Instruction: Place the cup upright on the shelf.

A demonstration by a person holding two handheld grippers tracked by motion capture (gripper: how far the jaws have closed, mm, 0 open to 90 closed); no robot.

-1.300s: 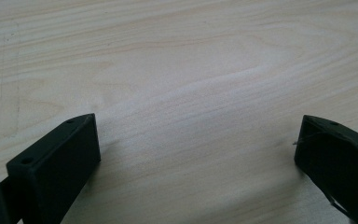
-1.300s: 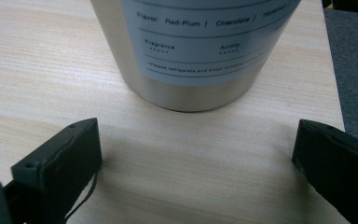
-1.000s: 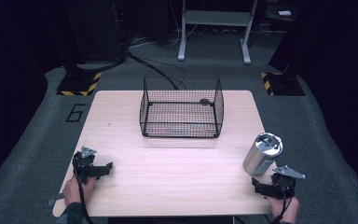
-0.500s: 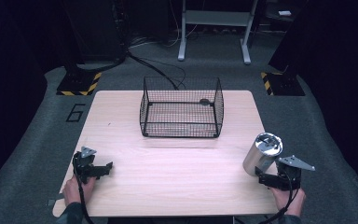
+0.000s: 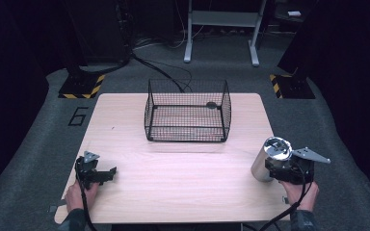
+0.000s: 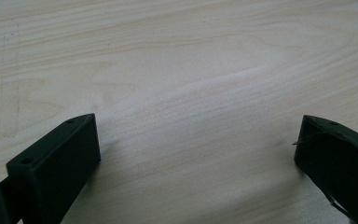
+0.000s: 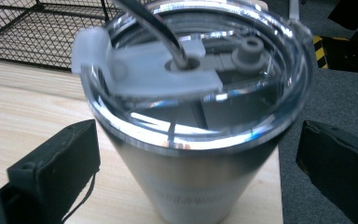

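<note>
Left tongs are seen low over bare bench at its near left corner, jaws spread wide, nothing between them; apparently parked clear of the work. Wire basket stands empty at bench centre-rear, likely a receptacle. Steel tumbler, clear-lidded with a straw through the lid, stands near the right edge. Right tongs are released, jaws flanking the tumbler wall without contact; a side grasp is judged imminent.

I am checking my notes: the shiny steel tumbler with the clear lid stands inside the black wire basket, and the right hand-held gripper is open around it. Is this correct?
Not quite. The shiny steel tumbler with the clear lid stands on the wooden table, outside the black wire basket, as the high view shows. The right hand-held gripper is indeed open around it.
</note>
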